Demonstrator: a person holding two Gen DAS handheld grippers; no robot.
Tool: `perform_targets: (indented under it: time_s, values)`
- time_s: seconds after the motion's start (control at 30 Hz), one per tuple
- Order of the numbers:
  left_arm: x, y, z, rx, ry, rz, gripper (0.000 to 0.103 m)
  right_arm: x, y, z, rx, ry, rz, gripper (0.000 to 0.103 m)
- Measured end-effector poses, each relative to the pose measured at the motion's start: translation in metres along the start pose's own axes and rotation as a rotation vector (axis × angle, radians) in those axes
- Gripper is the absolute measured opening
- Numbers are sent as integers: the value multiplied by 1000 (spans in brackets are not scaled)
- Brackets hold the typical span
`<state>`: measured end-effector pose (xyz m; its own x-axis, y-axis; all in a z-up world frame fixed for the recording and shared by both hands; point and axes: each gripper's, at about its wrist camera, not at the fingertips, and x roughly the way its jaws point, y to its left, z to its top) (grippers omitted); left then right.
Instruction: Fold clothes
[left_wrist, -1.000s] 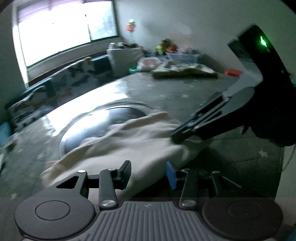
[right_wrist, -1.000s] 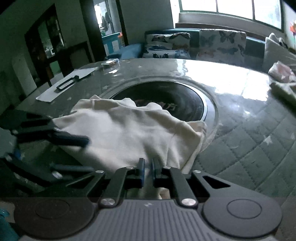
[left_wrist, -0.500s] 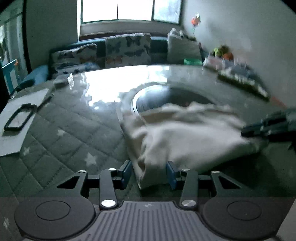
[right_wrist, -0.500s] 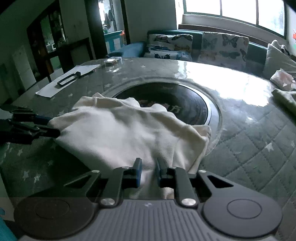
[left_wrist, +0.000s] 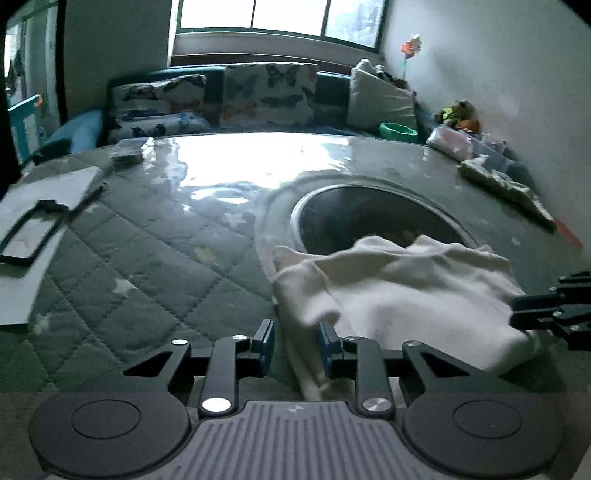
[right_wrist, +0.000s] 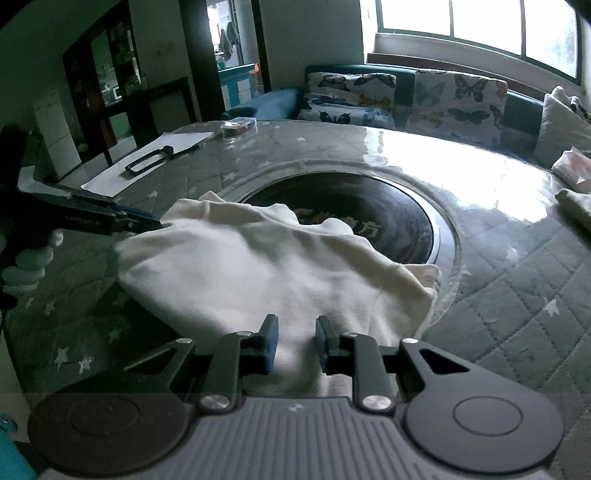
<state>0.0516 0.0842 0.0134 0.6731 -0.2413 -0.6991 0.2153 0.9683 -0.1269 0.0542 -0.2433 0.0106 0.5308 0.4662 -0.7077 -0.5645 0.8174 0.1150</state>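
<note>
1. Paper sheet (left_wrist: 33, 236): lies flat at the left edge of the table, with a black rectangular frame (left_wrist: 29, 232) resting on it.

2. Small clear box (left_wrist: 127, 149): stands at the far left part of the table, near the sofa.

3. Table (left_wrist: 155, 236): round, covered by a grey quilted cloth with pale stars under a glossy sheet; a dark round inset (left_wrist: 369, 218) sits in its middle.

4. Left gripper (left_wrist: 293, 343): low over the near table edge, jaws open to a middling gap. A hanging edge of the garment lies between the blue pads (left_wrist: 327, 345); the pads do not press on it. In the right wrist view the same gripper (right_wrist: 159, 223) reaches in from the left, its tips at the garment's left corner; whether they touch the cloth there cannot be told.

5. Cream garment (left_wrist: 399, 295): the task's item, a loose, rumpled heap on the table, its far edge overlapping the rim of the dark inset, its near edge drooping toward both grippers.

6. Right gripper (right_wrist: 295, 345): jaws open to a middling gap, cloth lying between and beneath the pads, not clamped. In the left wrist view it (left_wrist: 517, 314) enters from the right at the garment's right corner.

7. Sofa (right_wrist: 402, 96): teal, behind the table, with butterfly-print cushions (left_wrist: 269, 94).

8. Further cloth pile (left_wrist: 498, 181): at the far right table edge, well apart from the garment.
</note>
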Motion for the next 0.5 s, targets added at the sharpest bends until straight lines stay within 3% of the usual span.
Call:
perform_targets:
  time_s: [0.03, 0.07, 0.17, 0.37, 0.43, 0.5]
  values:
    - [2, -1, -1, 3, 0, 5, 27, 1, -1, 0, 1, 1, 0, 25]
    - [2, -2, -2, 8, -2, 5, 18, 1, -1, 0, 2, 2, 0, 26]
    - [2, -9, -3, 58, -28, 37, 6, 2, -3, -1, 4, 4, 2, 26]
    - [-4, -27, 1, 278, -115, 202, 1, 3, -3, -3, 6, 7, 1, 27]
    - [3, -21, 1, 272, -81, 203, 1, 3, -3, -3, 8, 8, 1, 27]
    - [4, -10, 2, 203, -42, 180, 1, 4, -3, -3, 11, 6, 1, 27]
